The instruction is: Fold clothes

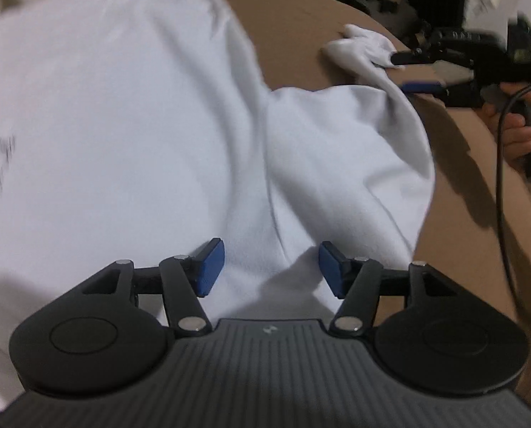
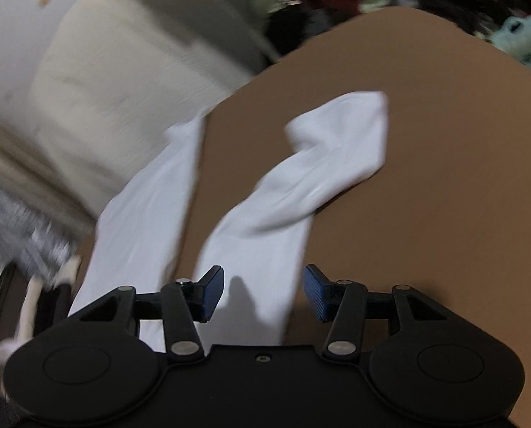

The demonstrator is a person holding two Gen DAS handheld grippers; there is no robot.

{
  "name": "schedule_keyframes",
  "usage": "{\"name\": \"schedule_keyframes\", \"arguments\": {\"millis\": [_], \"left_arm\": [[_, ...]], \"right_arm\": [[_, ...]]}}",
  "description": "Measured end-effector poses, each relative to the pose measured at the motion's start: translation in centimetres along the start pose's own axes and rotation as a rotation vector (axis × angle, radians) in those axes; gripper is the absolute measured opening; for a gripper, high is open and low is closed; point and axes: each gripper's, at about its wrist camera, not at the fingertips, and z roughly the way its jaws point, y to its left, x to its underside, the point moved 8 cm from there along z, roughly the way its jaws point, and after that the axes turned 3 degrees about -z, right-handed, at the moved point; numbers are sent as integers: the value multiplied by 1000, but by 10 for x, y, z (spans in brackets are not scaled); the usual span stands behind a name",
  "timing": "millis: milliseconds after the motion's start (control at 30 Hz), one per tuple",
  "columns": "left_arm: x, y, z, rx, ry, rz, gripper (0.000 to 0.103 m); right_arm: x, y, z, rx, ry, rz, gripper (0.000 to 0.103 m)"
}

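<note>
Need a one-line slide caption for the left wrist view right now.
Open left gripper hovers over the white garment on the brown table; right gripper at its sleeve.

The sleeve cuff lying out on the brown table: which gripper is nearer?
Right. The right gripper sits beside the sleeve cuff; the left gripper hovers over the shirt body.

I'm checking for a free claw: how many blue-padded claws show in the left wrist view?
2. The left black blue-padded claw is open at the bottom, over the white cotton garment. The right claw, hand-held at upper right, is at the garment's sleeve end.
</note>
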Motion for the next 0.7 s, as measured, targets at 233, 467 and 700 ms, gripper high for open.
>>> {"name": "schedule_keyframes", "arguments": {"millis": [233,467,700], "left_arm": [[10,-3,-4,0,-13,0,58],[12,-1,-16,-60,13,86,58],[25,-13,-19,-91,4,180,64]], "right_arm": [[-47,-24,32,101,-126,-37,9],[-76,-28,-33,290,-312,-293,8],[-41,-94,-70,385,-217,-247,7]]}}
